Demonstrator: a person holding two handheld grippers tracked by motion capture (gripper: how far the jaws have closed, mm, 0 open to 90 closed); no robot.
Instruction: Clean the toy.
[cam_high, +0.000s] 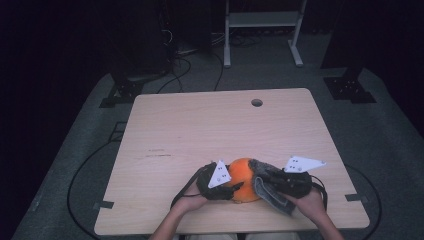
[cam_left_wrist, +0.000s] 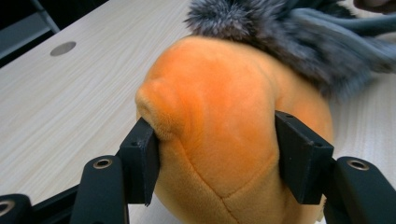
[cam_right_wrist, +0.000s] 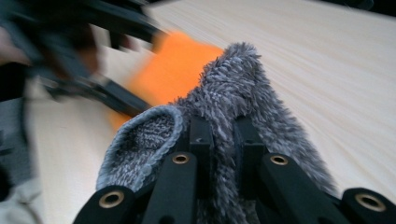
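On the left, a hand (cam_high: 192, 202) comes in over the near edge of the wooden table (cam_high: 200, 130), holding the left gripper (cam_high: 231, 189). Its white three-cornered plate tilts up toward the middle of the table. From the left gripper view, its two black jaws are clamped on either side of an orange plush ball (cam_left_wrist: 224, 126), the pads pressing dents into the soft fabric. The ball (cam_high: 243, 175) rests on the table close to the near edge, just between the two tools.

Right up against the ball on its right is a grey fuzzy cloth (cam_high: 265, 187), maybe a sock or a mitten; the right gripper view is blurred and I can't say which. In the left gripper view the cloth (cam_left_wrist: 299, 37) drapes over the top and far side of the ball, touching it.

Farther right, the right gripper (cam_high: 272, 180) sits in the other hand (cam_high: 312, 202), with its own white plate pointing off toward the table's right edge. Its jaws are pinched tight on a fold of the cloth (cam_right_wrist: 233, 107), with the furry side standing up between them and a knitted inner face showing beside it. A round hole (cam_high: 257, 102) marks the far side of the table.
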